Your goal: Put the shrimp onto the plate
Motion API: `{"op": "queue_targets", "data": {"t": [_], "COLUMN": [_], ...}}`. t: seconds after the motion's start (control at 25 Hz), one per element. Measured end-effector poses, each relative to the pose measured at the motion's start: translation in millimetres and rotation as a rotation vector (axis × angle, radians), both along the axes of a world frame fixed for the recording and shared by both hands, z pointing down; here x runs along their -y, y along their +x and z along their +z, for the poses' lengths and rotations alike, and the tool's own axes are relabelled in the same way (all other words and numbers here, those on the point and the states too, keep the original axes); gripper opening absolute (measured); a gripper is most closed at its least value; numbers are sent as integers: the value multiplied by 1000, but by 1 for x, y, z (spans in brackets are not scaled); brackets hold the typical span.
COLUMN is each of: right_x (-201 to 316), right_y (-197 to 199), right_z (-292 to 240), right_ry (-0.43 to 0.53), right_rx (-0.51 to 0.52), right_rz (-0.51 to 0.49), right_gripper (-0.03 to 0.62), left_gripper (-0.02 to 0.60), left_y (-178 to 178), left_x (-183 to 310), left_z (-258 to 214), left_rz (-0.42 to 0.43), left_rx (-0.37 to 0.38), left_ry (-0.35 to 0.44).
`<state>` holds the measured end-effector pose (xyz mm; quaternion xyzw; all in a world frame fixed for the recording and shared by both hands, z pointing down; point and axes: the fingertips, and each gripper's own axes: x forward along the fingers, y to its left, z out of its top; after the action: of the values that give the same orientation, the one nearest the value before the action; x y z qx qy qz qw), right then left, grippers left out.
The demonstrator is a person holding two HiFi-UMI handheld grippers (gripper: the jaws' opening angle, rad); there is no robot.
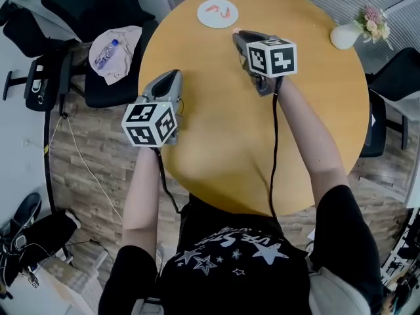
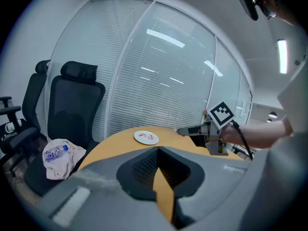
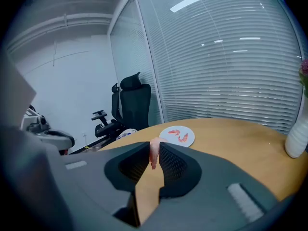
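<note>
Short of the plate [image 3: 189,132], the right gripper [image 3: 154,147] pinches a shrimp [image 3: 153,159] between its jaws.

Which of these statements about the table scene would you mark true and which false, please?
1. The right gripper holds a shrimp. True.
2. The plate is empty. False: two shrimp lie on it.
3. The left gripper holds a shrimp. False: its jaws are together with nothing between them.
4. A vase stands on the table. True.
</note>
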<state>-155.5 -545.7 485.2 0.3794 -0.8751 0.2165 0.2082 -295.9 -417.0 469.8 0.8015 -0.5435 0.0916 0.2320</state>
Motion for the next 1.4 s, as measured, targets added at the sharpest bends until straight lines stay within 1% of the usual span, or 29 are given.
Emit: {"op": "queue_targets", "data": {"t": [0.24, 0.36, 0.44, 0.64, 0.88, 0.96, 1.08, 1.4], "right_x": [26, 39, 46, 69, 92, 103, 114, 131], "right_y": [-12, -19, -27, -42, -50, -53, -60, -63], "right_z": [24, 34, 42, 62, 88, 91, 94, 109], "right_ry": [-10, 8, 10, -40, -35, -25, -17, -38], "right_rx": [-47, -73, -70, -46, -128, -137, -138, -192], "right_rz": [26, 45, 53, 83, 71, 76, 60, 58], "right_gripper": [66, 66, 66, 66, 66, 66, 66, 66], "left_gripper": [2, 2, 2, 2, 2, 2, 2, 2], "left_y": [-9, -15, -21, -32, -38, -40, -43, -52], "left_x": [23, 33, 38, 52, 61, 66, 73, 88], "left_z": [15, 23, 29, 46, 63, 66, 67, 73], "left_rz": [32, 36, 37, 32, 28, 28, 28, 34], "left_rx": [-16, -27, -34, -55, -66, -69, -69, -55], "left_ry": [-11, -17, -25, -50, -71, -72, -71, -71]}}
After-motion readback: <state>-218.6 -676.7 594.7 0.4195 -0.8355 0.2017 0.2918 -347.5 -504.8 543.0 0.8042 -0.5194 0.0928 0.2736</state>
